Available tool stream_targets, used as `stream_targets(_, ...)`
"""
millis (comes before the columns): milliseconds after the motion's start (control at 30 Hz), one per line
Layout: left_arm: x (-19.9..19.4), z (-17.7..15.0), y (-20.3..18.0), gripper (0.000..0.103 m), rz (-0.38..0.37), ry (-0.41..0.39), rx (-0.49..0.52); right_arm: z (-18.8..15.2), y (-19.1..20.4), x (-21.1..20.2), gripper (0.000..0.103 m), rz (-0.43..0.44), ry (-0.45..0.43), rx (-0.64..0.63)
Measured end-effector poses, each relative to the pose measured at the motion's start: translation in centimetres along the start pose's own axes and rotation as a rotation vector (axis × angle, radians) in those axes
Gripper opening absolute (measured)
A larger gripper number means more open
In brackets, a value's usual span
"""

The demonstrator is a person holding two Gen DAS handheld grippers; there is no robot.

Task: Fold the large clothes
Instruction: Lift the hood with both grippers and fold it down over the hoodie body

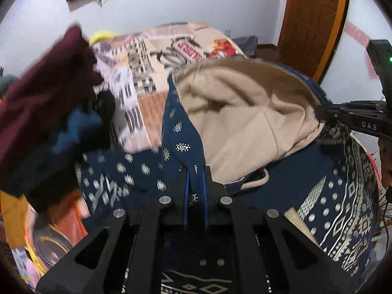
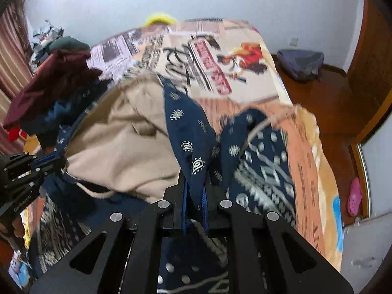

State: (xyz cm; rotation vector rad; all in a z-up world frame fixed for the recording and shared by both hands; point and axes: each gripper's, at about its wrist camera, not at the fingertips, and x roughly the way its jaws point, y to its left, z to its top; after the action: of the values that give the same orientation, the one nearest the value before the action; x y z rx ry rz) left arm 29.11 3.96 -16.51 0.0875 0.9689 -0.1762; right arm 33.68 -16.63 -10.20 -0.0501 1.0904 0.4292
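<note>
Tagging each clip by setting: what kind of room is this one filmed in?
Most likely a home bedroom: a bed with a printed blanket fills the middle, a pile of clothes sits at one side, and a pink slipper lies on the wooden floor.

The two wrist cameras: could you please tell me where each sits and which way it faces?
Left wrist: on the left claw, looking down along it at the navy patterned hoodie it pinches; right claw at right edge.
Right wrist: on the right claw, pinching the same hoodie; left claw at left edge.
Shared: hoodie, printed bedspread, maroon garment.
</note>
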Motion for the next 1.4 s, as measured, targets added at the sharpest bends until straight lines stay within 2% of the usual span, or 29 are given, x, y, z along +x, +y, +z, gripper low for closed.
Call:
stream_targets(133, 2.0, -1.7, 0.8, 0.010, -0.053, 0.095, -0.028, -2.0, -0.3, 0.0, 0.009, -0.053, 0.001, -0.008)
stream_targets(267, 1.9, -2.1, 0.7, 0.015, -0.060, 0.115, -0.008, -2.7, -0.3, -0.5, 0.017, -0.056, 0.008, -0.017)
stream_targets(333, 1.4, -1.8, 0.6, 0.019, -0.057, 0.106, 0.000, -2.6, -0.3, -1.0, 0.023, -0.061, 0.015, -0.025)
stream_targets(467, 0.0, -0.8, 0.7, 0.040, -0.041, 0.050, -0.002, -2.1, 0.1, -2.3, 0.030, -0.058, -0.005, -0.041)
stream_targets(533, -0.9, -0.3, 0.8, 0.043, -0.037, 0.020, -0.007, -1.6, 0.4, -3.1, 0.045, -0.054, -0.037, -0.043)
stream_targets(600, -1.3, 0.6, 1.0, 0.045, -0.042, -0.004, -0.020, -0.7, 0.5, -3.7, 0.054, -0.044, -0.077, -0.040)
stream_targets(633, -1.3, 1.1, 1.2, 0.048, -0.042, -0.010, -0.025, -0.4, 0.7, -3.9, 0.055, -0.037, -0.098, -0.037)
stream_targets(767, -0.6, 3.5, 1.9, 0.049, -0.025, -0.032, -0.026, 1.5, 1.3, -3.4, 0.055, -0.012, -0.119, -0.044)
stream_targets(967, 1.6, 6.2, 2.7, 0.050, -0.002, -0.047, -0.046, 3.9, 2.0, 0.4, 0.055, 0.024, -0.051, -0.069)
stream_targets(1200, 6.3, 7.4, 3.8, 0.050, -0.057, 0.031, -0.109, 5.5, 1.2, 4.7, 0.055, 0.069, 0.027, -0.037)
stream_targets(1267, 7.3, 7.5, 4.1, 0.050, -0.071, 0.042, -0.131, 5.8, 1.1, 5.3, 0.050, 0.085, 0.031, -0.024)
stream_targets(1333, 8.1, 7.6, 4.3, 0.049, -0.090, 0.048, -0.149, 5.9, 1.1, 5.6, 0.027, 0.076, 0.029, -0.027)
stream_targets(1400, 8.6, 7.7, 4.5, 0.035, -0.116, 0.054, -0.171, 6.1, 0.9, 5.9, 0.016, 0.082, 0.033, -0.016)
